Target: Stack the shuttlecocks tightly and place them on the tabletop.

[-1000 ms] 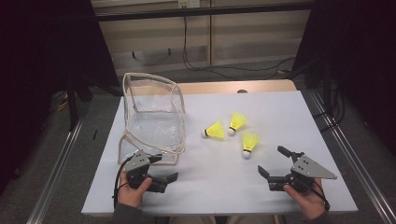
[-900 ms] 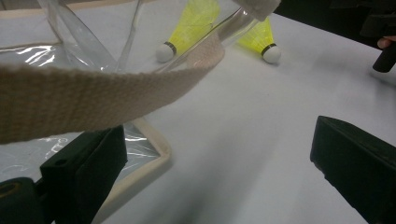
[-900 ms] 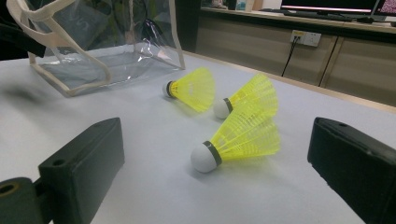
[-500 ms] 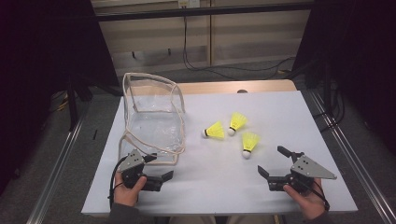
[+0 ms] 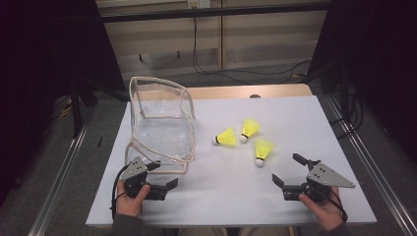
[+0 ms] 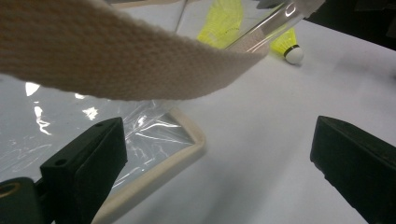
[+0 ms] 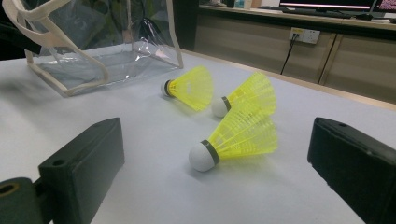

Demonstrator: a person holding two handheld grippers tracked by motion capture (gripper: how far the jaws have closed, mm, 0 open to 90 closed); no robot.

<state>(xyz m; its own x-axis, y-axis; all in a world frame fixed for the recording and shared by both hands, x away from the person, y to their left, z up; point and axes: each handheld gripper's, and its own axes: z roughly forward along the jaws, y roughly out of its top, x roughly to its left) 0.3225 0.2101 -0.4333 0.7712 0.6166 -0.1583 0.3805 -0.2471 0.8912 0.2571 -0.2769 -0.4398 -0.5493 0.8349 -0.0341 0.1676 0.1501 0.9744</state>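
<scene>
A clear plastic bag [image 5: 160, 123] with cream trim stands open at the table's left. Three yellow shuttlecocks lie to its right: one [image 5: 226, 137] beside the bag, one [image 5: 250, 129] behind it, and one [image 5: 263, 150] nearest the person. My left gripper [image 5: 163, 175] is open at the bag's front corner. In the left gripper view, the bag's cream strap [image 6: 116, 60] hangs above the open gripper [image 6: 219, 154], and the trim [image 6: 177, 154] lies between the jaws. My right gripper [image 5: 287, 168] is open, facing the nearest shuttlecock [image 7: 238, 140] without touching it.
A white sheet [image 5: 305, 118] covers the table, with a wooden edge [image 5: 246, 91] behind it. Metal rails [image 5: 364, 152] run down both sides. Cables [image 5: 206, 64] trail on the floor beyond the table. Bare sheet lies between the two grippers.
My left gripper has drifted slightly to the left near the bag's front corner. The right gripper, bag and shuttlecocks have not moved.
</scene>
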